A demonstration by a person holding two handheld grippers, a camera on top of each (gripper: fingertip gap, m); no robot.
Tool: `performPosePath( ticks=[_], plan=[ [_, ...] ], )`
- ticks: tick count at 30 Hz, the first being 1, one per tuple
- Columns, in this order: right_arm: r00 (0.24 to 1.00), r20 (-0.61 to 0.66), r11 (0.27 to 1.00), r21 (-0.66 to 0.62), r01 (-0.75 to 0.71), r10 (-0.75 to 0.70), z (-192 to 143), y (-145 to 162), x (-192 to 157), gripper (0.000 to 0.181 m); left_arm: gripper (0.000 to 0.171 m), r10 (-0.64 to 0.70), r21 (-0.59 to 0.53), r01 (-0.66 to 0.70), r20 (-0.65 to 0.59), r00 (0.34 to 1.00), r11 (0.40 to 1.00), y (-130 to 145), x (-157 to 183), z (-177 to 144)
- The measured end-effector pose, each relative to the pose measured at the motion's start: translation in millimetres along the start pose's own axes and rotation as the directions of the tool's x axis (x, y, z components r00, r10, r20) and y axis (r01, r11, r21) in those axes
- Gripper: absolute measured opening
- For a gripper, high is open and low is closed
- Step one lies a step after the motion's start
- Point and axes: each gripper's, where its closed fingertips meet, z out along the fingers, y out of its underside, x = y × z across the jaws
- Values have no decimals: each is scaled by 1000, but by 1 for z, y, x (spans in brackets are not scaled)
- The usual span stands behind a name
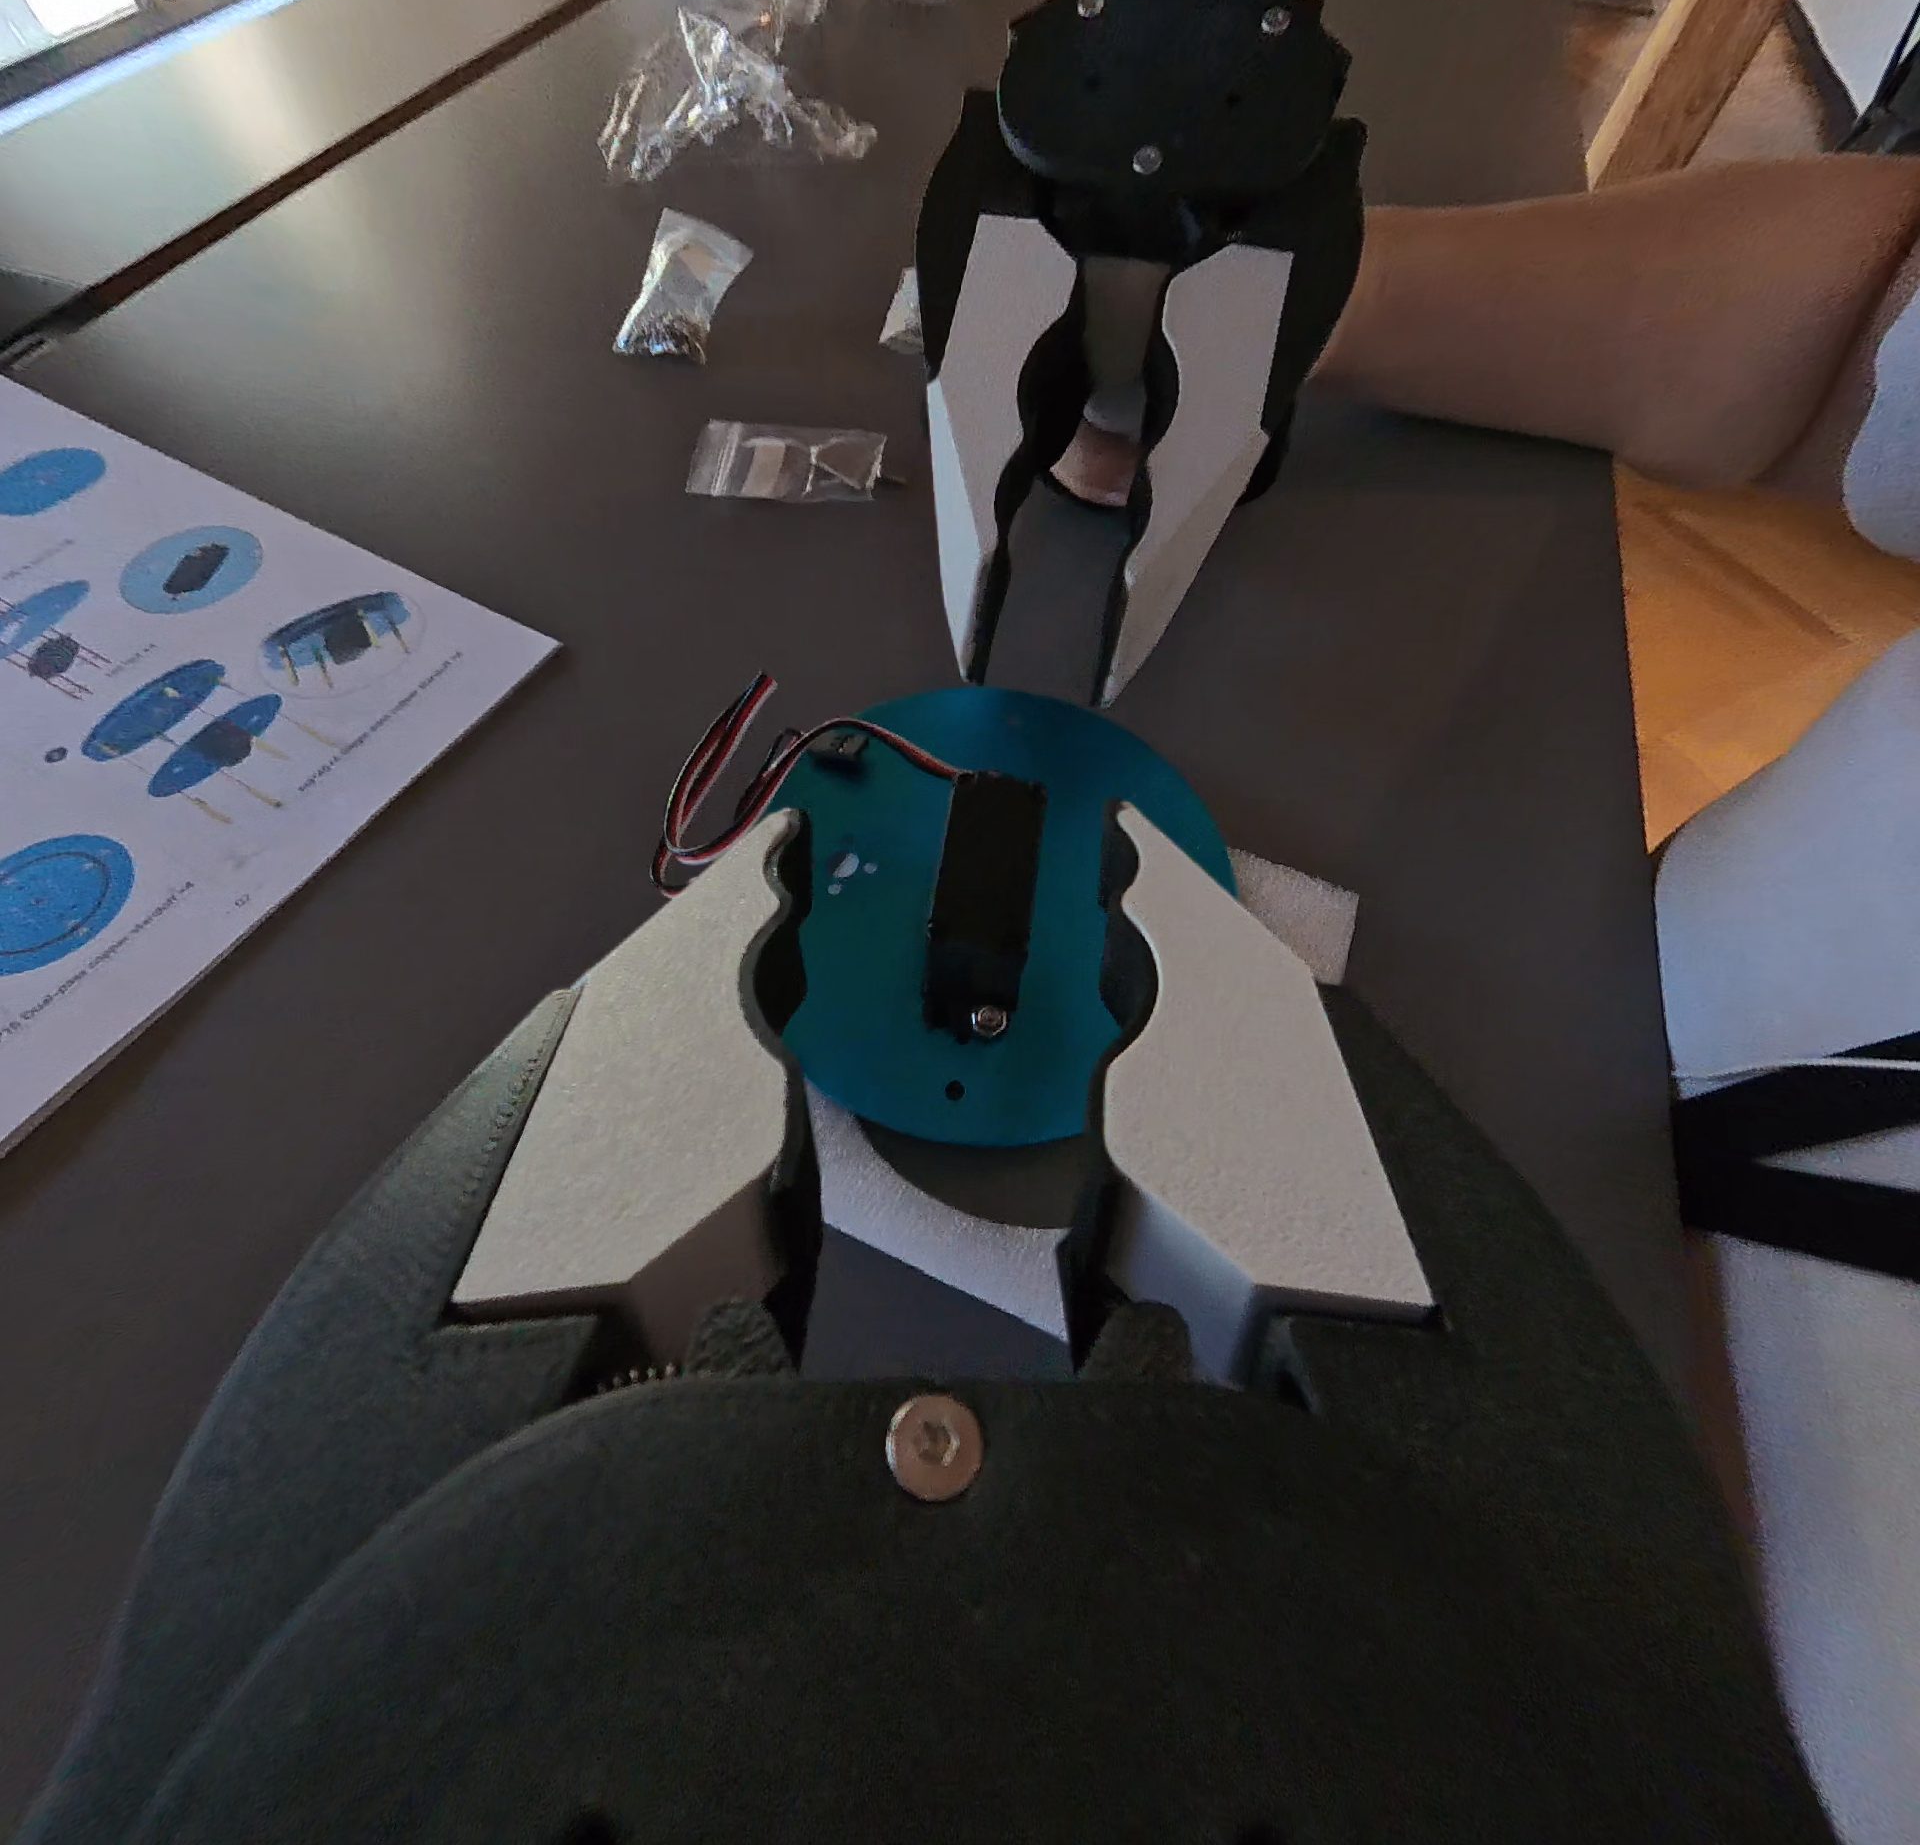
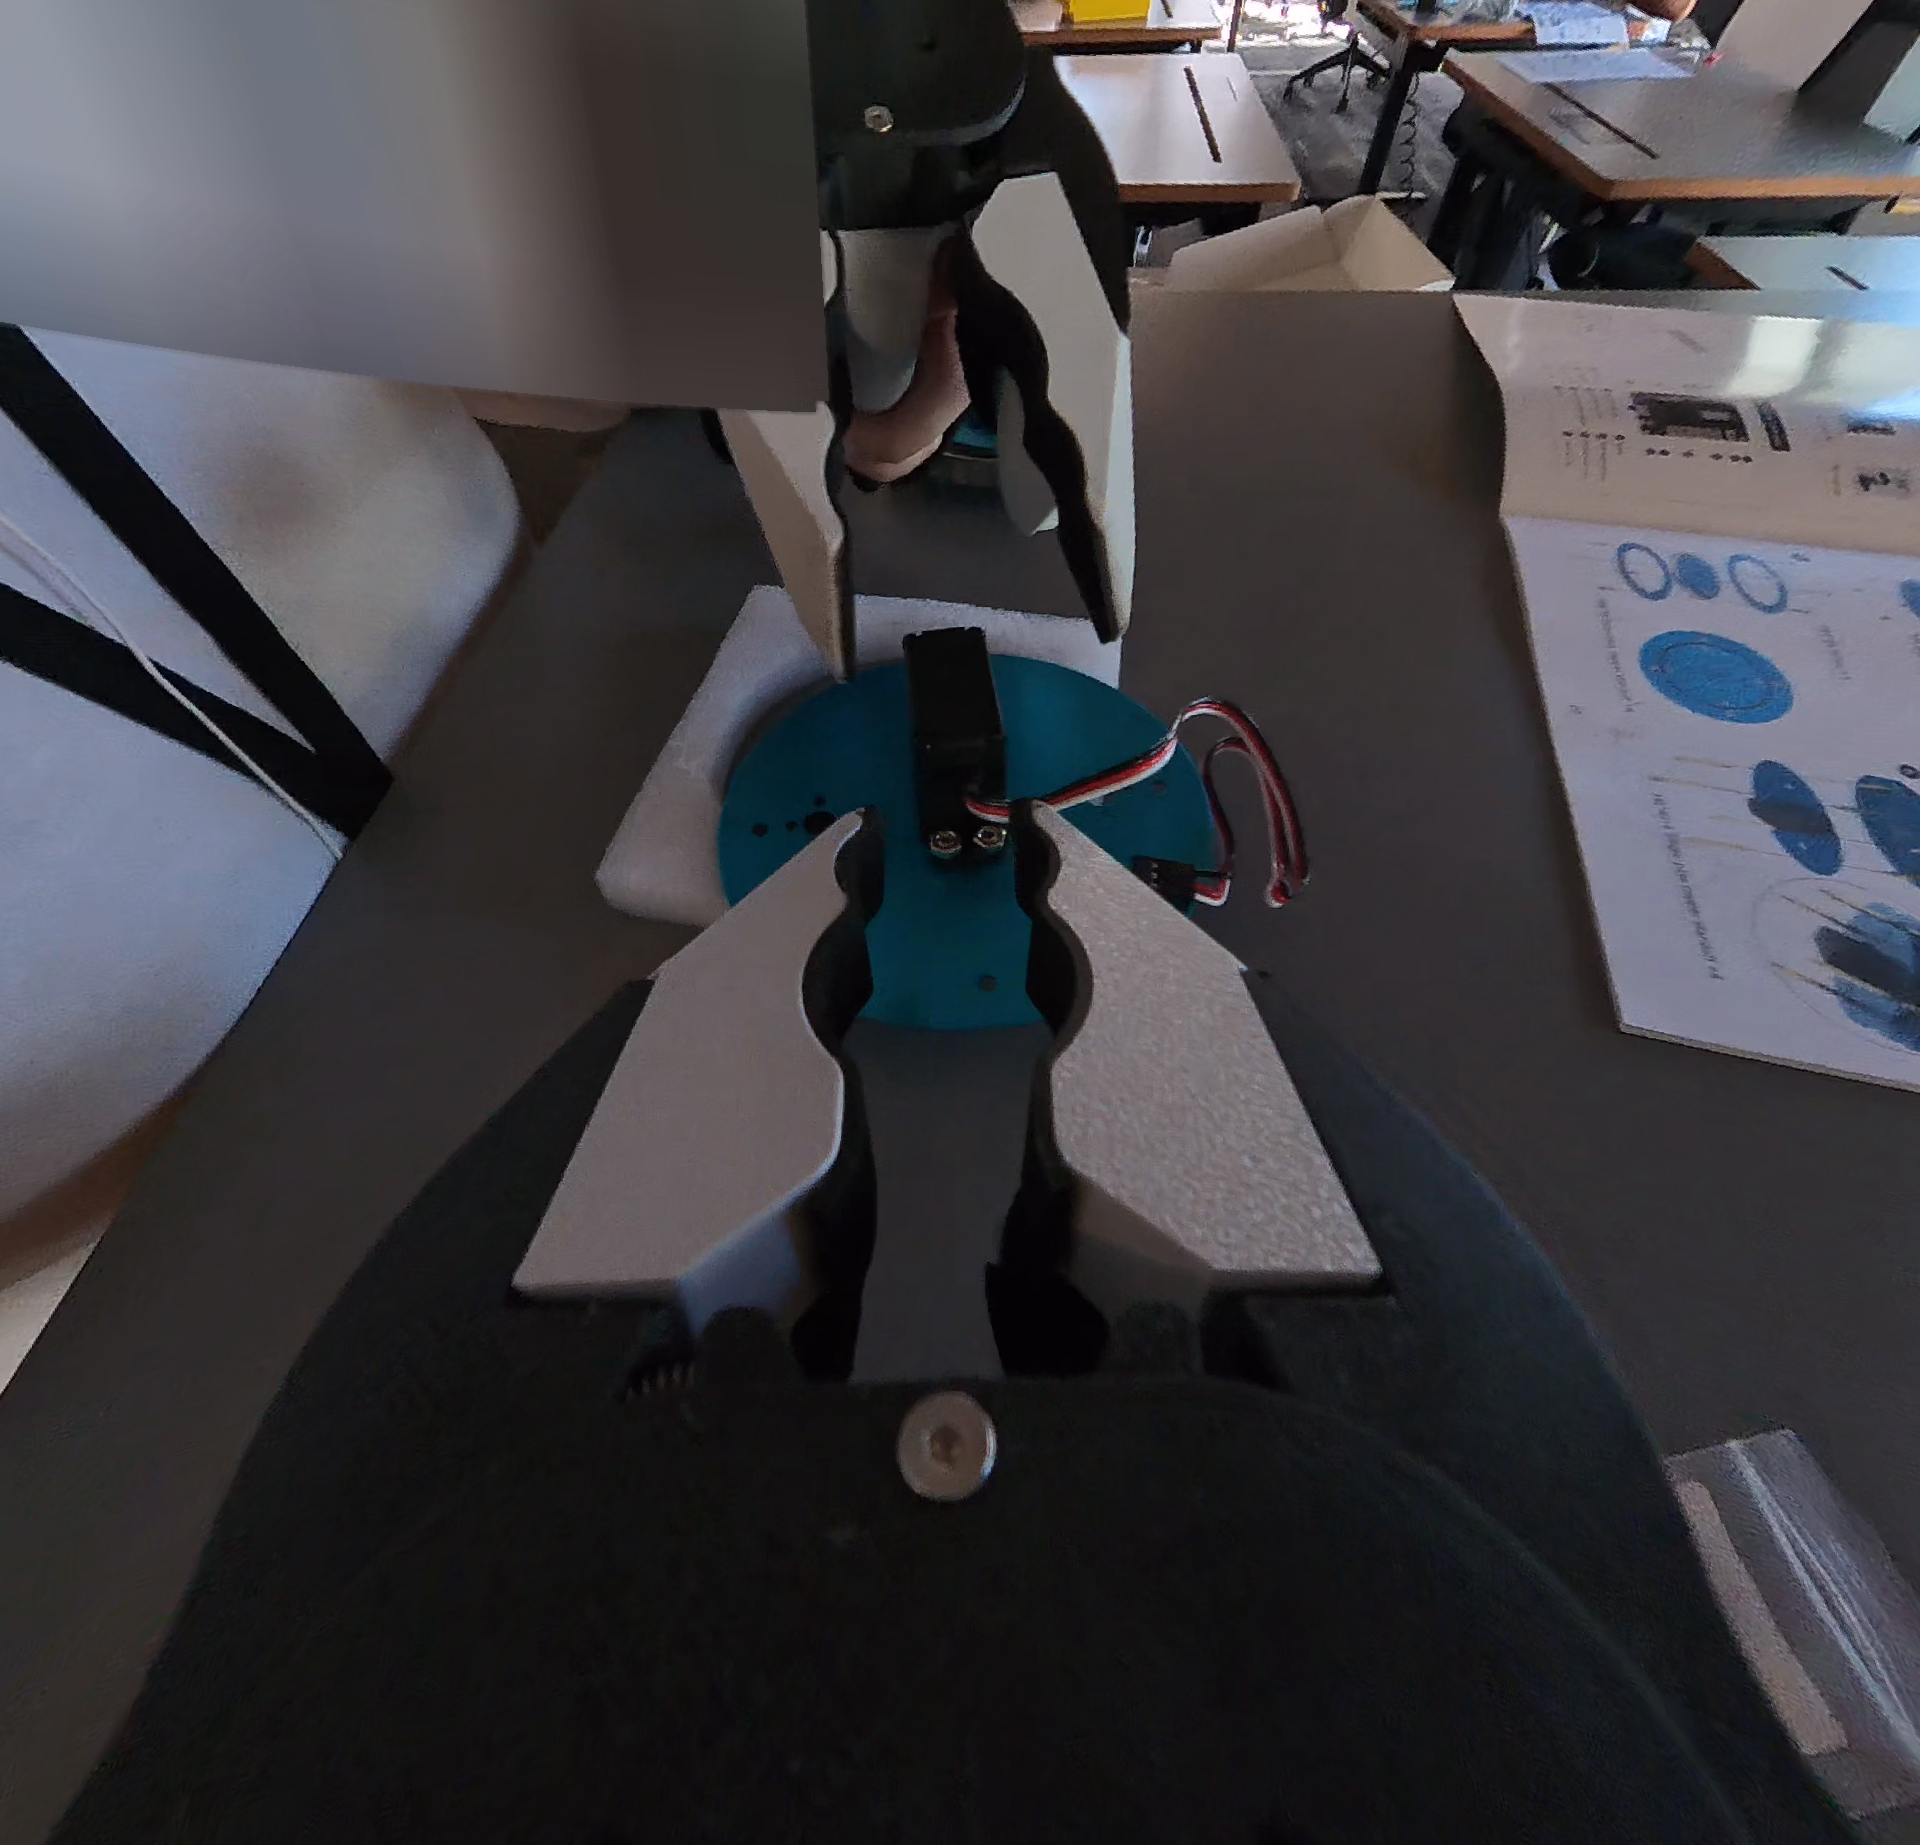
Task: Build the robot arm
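Note:
A round blue plate (image 1: 894, 1047) lies on a white foam pad (image 1: 1294, 912) on the dark table. A black servo (image 1: 982, 891) is screwed upright onto it, and its red, white and black wires (image 1: 717, 787) trail off the plate. My left gripper (image 1: 956, 824) is open and empty, with its fingertips over the plate on either side of the servo. My right gripper (image 1: 1039, 678) faces it from the far rim, open and empty. In the right wrist view, my right gripper (image 2: 948, 816) sits just short of the servo (image 2: 951, 725) over the plate (image 2: 1081, 735), and the left gripper (image 2: 977, 649) is opposite.
A printed instruction sheet (image 1: 208, 756) lies beside the plate and also shows in the right wrist view (image 2: 1714, 756). Small plastic bags of parts (image 1: 681, 289) and crumpled wrap (image 1: 727, 91) lie farther back. A person's arm (image 1: 1558, 320) rests at the table edge. An open white box (image 2: 1320, 247) stands behind. My left and right fingertips are right by each other. The plate (image 2: 1081, 735) lies around 4 cm away from my left fingertips. Seen from the left wrist view (image 1: 824, 947) as well.

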Motion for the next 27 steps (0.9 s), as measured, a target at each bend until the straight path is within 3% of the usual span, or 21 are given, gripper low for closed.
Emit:
performPosePath(
  ticks=[11,27],
  plan=[
    [997,-60,979,-197,44,-57,23,22,-3,13,23,15,-100,-22,-69,998,995,22,7,12],
    [985,-124,969,-228,90,-121,24,24,1,11,23,-3,-101,-6,-92,996,995,23,7,13]
  ],
)
